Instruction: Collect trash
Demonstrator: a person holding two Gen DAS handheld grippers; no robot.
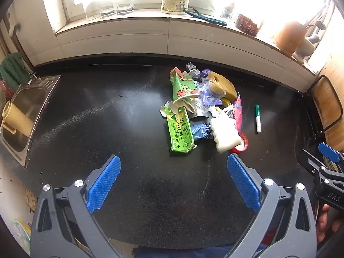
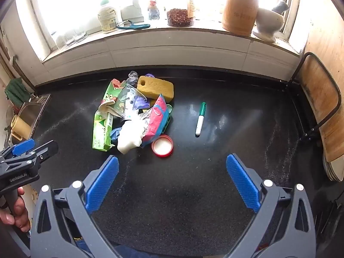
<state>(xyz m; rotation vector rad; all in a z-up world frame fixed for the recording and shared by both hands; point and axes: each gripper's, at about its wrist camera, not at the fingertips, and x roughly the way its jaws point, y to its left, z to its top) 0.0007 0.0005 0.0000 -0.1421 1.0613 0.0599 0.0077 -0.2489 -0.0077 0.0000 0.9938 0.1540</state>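
A heap of trash lies on the black counter point(image 1: 107, 118): a green carton point(image 1: 180, 130) point(image 2: 101, 132), a green apple-print carton point(image 1: 182, 85) point(image 2: 110, 95), a yellow sponge point(image 1: 222, 83) point(image 2: 155, 88), a pink wrapper point(image 2: 158, 118), white foam point(image 1: 225, 136) point(image 2: 129, 138) and a red lid point(image 2: 162, 145). My left gripper point(image 1: 173, 161) hangs open just in front of the heap, nothing between its blue pads. Open and empty too, my right gripper point(image 2: 172, 161) hovers near the lid. A green marker point(image 1: 257, 118) point(image 2: 201, 118) lies apart to the right.
A steel sink point(image 1: 23, 111) with a tan jug is at the left. The windowsill point(image 2: 172, 32) carries a bottle, glasses, jars and a wooden holder. A wooden board in a black rack point(image 2: 320, 107) stands at the right. A hand point(image 2: 17, 212) holds the left gripper's handle.
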